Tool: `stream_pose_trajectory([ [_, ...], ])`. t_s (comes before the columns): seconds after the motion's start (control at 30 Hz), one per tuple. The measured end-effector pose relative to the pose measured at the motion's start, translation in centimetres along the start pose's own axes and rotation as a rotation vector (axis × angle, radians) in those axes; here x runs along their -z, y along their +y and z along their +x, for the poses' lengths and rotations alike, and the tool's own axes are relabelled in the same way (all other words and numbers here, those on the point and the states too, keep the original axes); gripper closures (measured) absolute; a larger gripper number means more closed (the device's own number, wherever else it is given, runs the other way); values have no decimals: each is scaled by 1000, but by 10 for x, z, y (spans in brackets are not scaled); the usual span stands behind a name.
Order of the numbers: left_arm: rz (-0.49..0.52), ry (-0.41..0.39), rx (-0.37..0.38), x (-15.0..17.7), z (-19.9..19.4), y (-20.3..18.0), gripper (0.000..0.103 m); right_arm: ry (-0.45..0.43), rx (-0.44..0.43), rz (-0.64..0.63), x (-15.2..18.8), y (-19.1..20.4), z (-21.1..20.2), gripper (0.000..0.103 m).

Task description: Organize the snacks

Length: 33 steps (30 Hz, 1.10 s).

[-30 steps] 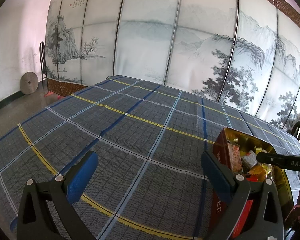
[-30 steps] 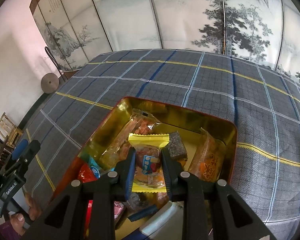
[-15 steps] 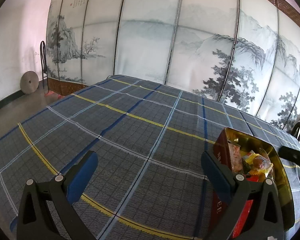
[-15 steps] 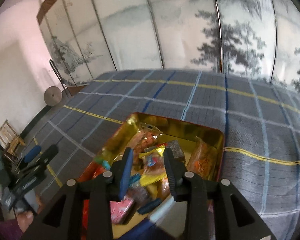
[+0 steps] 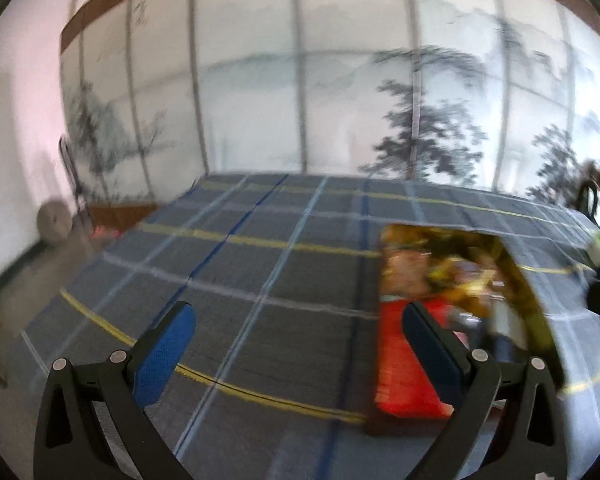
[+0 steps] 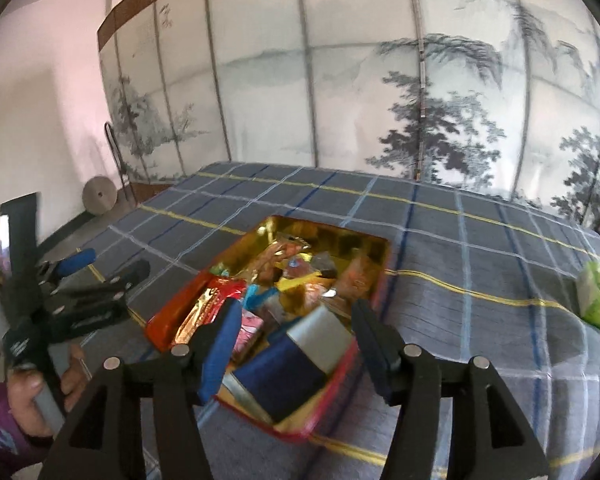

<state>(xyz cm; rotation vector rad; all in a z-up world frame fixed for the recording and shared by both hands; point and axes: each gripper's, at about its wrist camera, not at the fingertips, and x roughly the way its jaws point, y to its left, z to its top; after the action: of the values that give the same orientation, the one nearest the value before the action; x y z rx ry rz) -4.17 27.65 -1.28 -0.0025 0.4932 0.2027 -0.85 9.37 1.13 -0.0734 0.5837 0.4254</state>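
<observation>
A red tin with a gold inside sits on the plaid tablecloth and holds several wrapped snacks. A blue and silver box lies at its near end. My right gripper hovers over that end. Its jaws are opening and nothing is between them. My left gripper is open and empty above the cloth, left of the tin. In the right wrist view the left gripper appears at the left edge, held by a hand. The left wrist view is blurred.
A green packet lies on the cloth to the right of the tin. A painted folding screen stands behind the table. A chair back and a round stone disc are by the far left wall.
My right gripper let go of the yellow-wrapped snack into the tin, opened, and drew back and up. My left gripper swung so the tin sits nearer the middle of its view.
</observation>
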Motion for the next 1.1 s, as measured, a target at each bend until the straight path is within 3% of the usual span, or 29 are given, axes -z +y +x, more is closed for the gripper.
stream_pose_trajectory([
  [0.23,12,-99,166,-30,-80,-34,0,-74,35,74,12,-25,-44,40],
  [0.33,35,-130,181,-42,-106,-49,0,-102,49,83,14,-33,-64,38],
  [0.47,48,-120,166,-50,-125,-60,0,-148,66,106,18,-47,-91,38],
  [0.67,-21,-101,326,-58,-135,-54,0,-178,71,135,22,-56,-112,38],
  [0.83,1,-103,291,-58,-137,-56,0,-180,64,127,24,-54,-114,38],
  [1.0,67,-126,178,-55,-137,-64,0,-178,54,118,24,-51,-113,38],
  [1.1,66,-145,188,-51,-139,-63,0,-178,51,107,24,-46,-113,38],
])
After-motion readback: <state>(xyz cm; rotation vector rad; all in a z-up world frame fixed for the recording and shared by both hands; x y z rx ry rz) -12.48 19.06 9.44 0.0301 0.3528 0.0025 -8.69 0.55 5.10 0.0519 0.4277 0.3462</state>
